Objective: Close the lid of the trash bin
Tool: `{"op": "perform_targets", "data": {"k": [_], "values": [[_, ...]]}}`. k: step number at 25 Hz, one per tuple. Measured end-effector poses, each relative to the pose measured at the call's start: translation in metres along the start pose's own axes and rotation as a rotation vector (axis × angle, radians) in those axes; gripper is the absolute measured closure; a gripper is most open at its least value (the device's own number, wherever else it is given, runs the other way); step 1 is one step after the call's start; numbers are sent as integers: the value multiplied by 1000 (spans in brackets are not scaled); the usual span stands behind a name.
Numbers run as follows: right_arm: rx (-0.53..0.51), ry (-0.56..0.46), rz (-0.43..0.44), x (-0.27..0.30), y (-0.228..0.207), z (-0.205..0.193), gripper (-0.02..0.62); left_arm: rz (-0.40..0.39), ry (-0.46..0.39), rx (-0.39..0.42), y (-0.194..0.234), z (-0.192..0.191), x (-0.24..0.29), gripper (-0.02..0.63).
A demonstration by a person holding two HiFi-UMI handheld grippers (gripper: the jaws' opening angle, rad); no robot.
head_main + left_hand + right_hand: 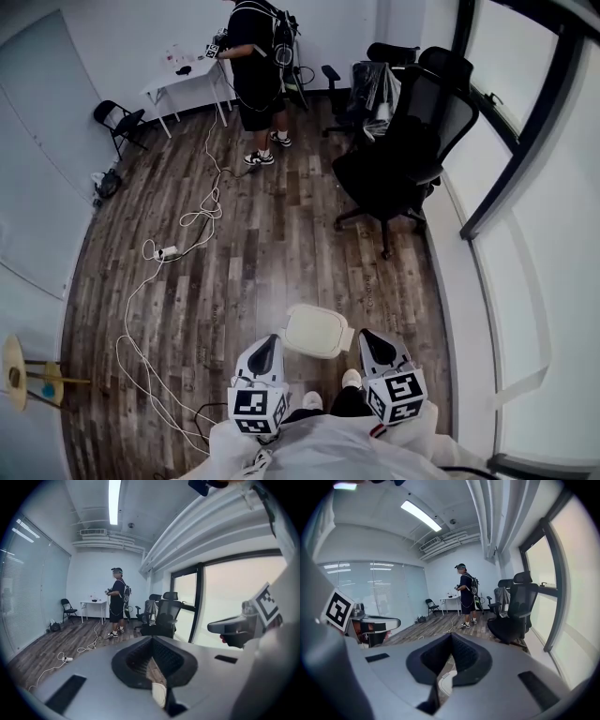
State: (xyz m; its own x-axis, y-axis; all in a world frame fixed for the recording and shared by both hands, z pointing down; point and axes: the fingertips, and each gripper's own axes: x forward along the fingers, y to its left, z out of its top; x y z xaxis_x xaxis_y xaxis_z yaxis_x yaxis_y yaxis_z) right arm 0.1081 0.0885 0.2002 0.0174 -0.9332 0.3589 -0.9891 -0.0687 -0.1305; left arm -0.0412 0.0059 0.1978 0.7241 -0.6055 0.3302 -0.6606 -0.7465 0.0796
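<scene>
The trash bin (319,330) is a small cream box with rounded corners, standing on the wood floor just ahead of the person's shoes. From above its top looks like a flat lid lying down. My left gripper (270,341) hovers at its left side and my right gripper (367,336) at its right, both raised above it and apart from it. In the left gripper view the left gripper (152,641) has its jaws together, with a sliver of the bin (159,693) below. The right gripper (451,637) is likewise shut and empty above the bin (446,682).
A black office chair (403,150) stands ahead on the right by the window wall. A person (255,75) stands at the far end near a white table (183,80) and a folding chair (120,122). White cables (178,244) trail across the floor on the left.
</scene>
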Motion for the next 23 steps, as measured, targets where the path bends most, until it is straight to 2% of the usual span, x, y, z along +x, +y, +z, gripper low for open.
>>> {"op": "perform_targets", "data": {"k": [15,23], "values": [[16,15,-23,3,10,-10,572,-49,7,26,4,-2,4,601],[0,-11,-20,14,14,4,572,-25,3,22,15,2,12,601]]}}
